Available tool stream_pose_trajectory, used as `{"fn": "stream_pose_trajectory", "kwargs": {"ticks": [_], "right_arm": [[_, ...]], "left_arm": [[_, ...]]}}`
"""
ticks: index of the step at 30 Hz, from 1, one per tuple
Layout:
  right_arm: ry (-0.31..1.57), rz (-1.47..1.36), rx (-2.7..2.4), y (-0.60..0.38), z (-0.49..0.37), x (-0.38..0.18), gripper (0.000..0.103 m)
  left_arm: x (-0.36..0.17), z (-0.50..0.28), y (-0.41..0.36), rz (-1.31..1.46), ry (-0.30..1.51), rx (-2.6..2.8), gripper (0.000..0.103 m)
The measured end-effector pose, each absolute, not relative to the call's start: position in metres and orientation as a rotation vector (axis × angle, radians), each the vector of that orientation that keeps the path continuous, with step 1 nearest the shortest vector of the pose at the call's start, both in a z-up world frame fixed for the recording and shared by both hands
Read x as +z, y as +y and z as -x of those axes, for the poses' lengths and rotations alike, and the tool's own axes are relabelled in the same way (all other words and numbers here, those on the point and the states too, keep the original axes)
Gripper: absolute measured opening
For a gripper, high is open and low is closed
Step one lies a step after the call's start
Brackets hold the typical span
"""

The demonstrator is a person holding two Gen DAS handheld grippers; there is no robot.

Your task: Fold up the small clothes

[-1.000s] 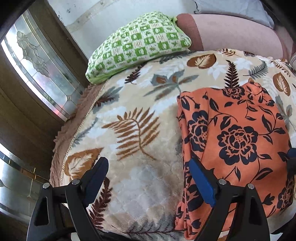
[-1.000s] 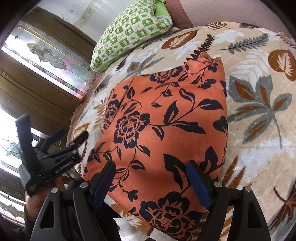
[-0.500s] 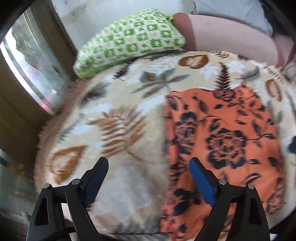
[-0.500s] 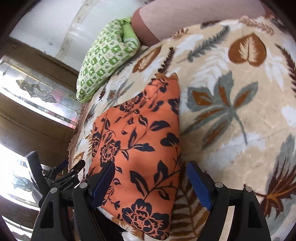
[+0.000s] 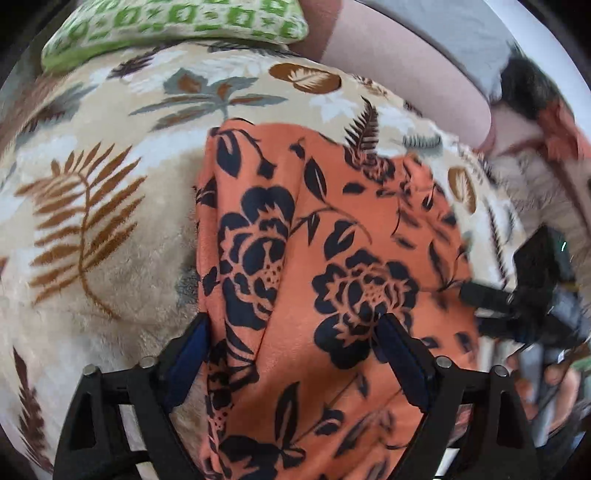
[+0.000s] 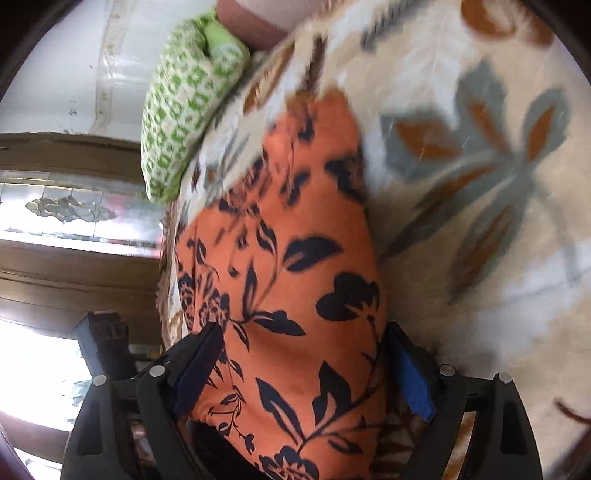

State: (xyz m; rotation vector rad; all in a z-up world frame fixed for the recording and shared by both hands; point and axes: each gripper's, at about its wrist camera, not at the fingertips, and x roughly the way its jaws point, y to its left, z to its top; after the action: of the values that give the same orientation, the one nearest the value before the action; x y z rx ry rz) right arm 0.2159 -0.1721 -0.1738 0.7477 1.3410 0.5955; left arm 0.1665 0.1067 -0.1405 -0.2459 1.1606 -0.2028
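Observation:
An orange cloth with dark blue flowers (image 5: 332, 221) lies folded on a leaf-patterned blanket (image 5: 110, 277). My left gripper (image 5: 295, 350) hangs low over the cloth's near left part. Its jaws are closing, the left pad at the cloth's left edge and the right pad over the cloth, and neither visibly pinches it. In the right wrist view the same cloth (image 6: 295, 240) runs between the fingers of my right gripper (image 6: 303, 354). Those jaws are opening, one on each long edge of the near end. The right gripper's black body (image 5: 517, 295) shows at the cloth's right edge.
A green-and-white patterned pillow (image 5: 166, 22) lies at the blanket's far end beside a pink bolster (image 5: 388, 66). Past the blanket's left edge stand a wooden frame and a patterned glass window (image 6: 74, 221). The blanket (image 6: 480, 258) spreads wide to the right of the cloth.
Both grippers have dropped and tipped down closer to the cloth. The left one shifted right, so its jaws now straddle the cloth's left edge. The right jaws now frame the cloth's near end.

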Motion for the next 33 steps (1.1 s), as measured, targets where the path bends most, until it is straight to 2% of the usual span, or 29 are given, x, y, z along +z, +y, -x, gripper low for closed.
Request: {"fn": "stream_pose_trajectory", "kwargs": {"ticks": [1,2,3,4,6,10,14,16,21,24,25,26,28,31,33], "right_arm": [[1.325,-0.720,0.603,-0.167,-0.217,-0.172,0.085],[1.328,-0.696,0.607,-0.163,-0.217,-0.171,0.076],[1.331,-0.683,0.610,-0.159,-0.216,-0.168,0.045],[1.321,-0.657,0.611,-0.158,-0.216,-0.163,0.042],[1.251,-0.536,0.632,-0.152,-0.212,-0.131,0.036],[1.076,-0.408,0.619,-0.166,-0.216,-0.062,0.035],[0.954,-0.364,0.609,-0.200,-0.234,-0.015,0.035],[0.935,-0.398,0.603,-0.217,-0.244,-0.011,0.035],[1.001,-0.490,0.563,-0.253,-0.269,-0.056,0.035],[1.070,-0.527,0.516,-0.267,-0.276,-0.103,0.041],[1.104,-0.505,0.453,-0.271,-0.277,-0.120,0.055],[1.122,-0.476,0.399,-0.274,-0.280,-0.127,0.060],[1.116,-0.401,0.297,-0.277,-0.272,-0.127,0.062],[1.012,-0.274,0.251,-0.269,-0.257,-0.091,0.062],[0.956,-0.285,0.290,-0.268,-0.252,-0.067,0.064]], "left_arm": [[-0.140,-0.165,0.106,0.239,1.155,-0.198,0.054],[-0.139,-0.164,0.107,0.256,1.154,-0.215,0.034],[-0.134,-0.162,0.108,0.269,1.145,-0.208,0.029],[-0.129,-0.160,0.106,0.260,1.134,-0.210,0.024],[-0.115,-0.157,0.099,0.242,1.091,-0.208,0.022],[-0.070,-0.166,0.064,0.216,0.961,-0.244,0.022],[-0.029,-0.187,0.030,0.171,0.859,-0.255,0.022],[-0.021,-0.206,0.010,0.143,0.849,-0.261,0.022],[-0.053,-0.230,-0.017,0.114,0.934,-0.241,0.024],[-0.104,-0.247,-0.030,0.085,1.038,-0.198,0.040],[-0.115,-0.249,-0.030,0.072,1.059,-0.184,0.046],[-0.129,-0.252,-0.029,0.046,1.087,-0.161,0.059],[-0.131,-0.245,-0.022,0.029,1.051,-0.138,0.069],[-0.107,-0.231,-0.012,-0.021,0.979,-0.071,0.069],[-0.086,-0.218,-0.003,-0.006,0.900,-0.079,0.069]]}}
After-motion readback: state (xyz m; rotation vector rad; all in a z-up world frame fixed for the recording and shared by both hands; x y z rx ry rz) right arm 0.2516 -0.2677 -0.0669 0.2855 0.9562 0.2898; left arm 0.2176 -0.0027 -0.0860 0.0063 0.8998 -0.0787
